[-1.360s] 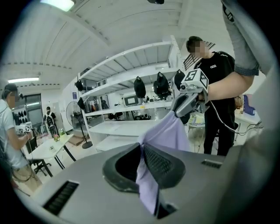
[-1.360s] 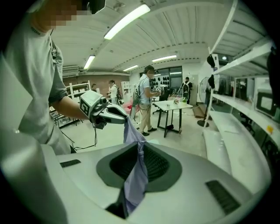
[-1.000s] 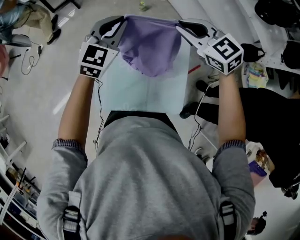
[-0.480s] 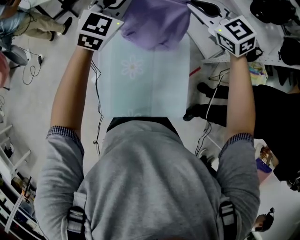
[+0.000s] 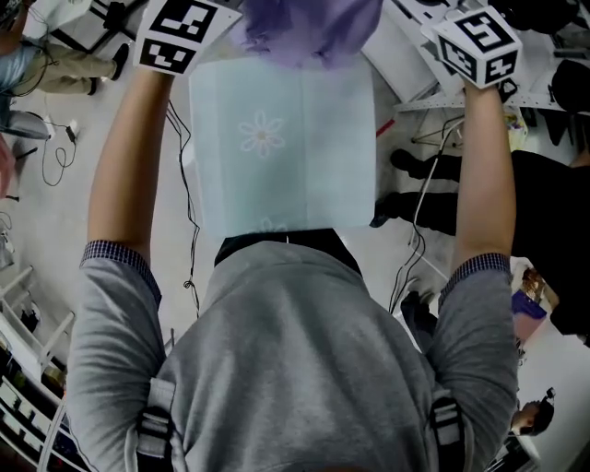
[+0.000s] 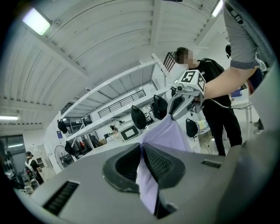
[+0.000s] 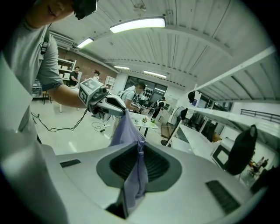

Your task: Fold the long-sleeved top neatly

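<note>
Above the far edge of the pale table [image 5: 286,166], the lilac top [image 5: 309,28] hangs in the air, slung between the two tools. The left gripper [image 6: 142,168] is clenched on a pinch of lilac cloth, and the right gripper [image 7: 138,168] is likewise clamped on a bunched fold. Each gripper view shows the fabric running taut toward the other tool. Since a second ago both hands have risen and pushed outward. The garment, which then sagged low over the table's middle, now clears the surface and leaves the printed daisy uncovered. Judgement: this is a lift to shake the top out or re-lay it, and no fold is made yet. In the head view the frame's upper edge cuts off most of the top and both sets of jaws, leaving only the marker cubes visible. Sleeves, collar and hem cannot be picked out, nor which part of the garment each tool holds.
</note>
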A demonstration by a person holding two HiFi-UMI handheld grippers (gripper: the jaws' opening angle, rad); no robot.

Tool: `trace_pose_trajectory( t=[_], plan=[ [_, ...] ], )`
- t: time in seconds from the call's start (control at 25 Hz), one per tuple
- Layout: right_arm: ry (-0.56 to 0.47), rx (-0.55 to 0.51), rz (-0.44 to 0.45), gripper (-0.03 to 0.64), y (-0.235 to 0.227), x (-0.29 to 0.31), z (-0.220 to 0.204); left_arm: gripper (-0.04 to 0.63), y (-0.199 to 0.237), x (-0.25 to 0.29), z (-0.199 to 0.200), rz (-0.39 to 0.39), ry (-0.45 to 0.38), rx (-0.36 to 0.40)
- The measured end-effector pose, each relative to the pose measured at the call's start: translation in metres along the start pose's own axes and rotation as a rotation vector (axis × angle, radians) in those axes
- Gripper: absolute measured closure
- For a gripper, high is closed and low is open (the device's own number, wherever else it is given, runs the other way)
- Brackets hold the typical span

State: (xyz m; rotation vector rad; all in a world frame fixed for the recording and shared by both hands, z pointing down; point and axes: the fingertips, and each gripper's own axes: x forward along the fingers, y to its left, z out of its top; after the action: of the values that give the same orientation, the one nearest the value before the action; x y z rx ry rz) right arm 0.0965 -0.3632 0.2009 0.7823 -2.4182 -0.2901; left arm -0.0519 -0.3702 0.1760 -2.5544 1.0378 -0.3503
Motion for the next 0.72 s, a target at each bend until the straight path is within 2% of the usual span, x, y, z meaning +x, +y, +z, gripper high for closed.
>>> trace_pose_trajectory(
  t=[0.12, 0.24, 0.44, 0.72],
  plan=[
    [-0.013, 0.018, 0.004, 0.563, 0.022, -0.007, -0.009, 0.551, -0.021, -0.017, -0.002, -0.013, -0.021, -0.012],
    [-0.008, 0.035, 0.037, 0.563, 0.063, -0.014, -0.03, 0.551, -0.059, -0.042, -0.018, -0.031, -0.001, -0.035],
    [0.015, 0.06, 0.133, 0.561, 0.157, -0.033, -0.07, 0.551, -0.141, -0.102, -0.058, -0.054, 0.077, -0.121],
    [0.049, 0.102, 0.269, 0.561, 0.285, -0.058, -0.125, 0.551, -0.245, -0.174, -0.105, -0.069, 0.185, -0.182]
  ],
)
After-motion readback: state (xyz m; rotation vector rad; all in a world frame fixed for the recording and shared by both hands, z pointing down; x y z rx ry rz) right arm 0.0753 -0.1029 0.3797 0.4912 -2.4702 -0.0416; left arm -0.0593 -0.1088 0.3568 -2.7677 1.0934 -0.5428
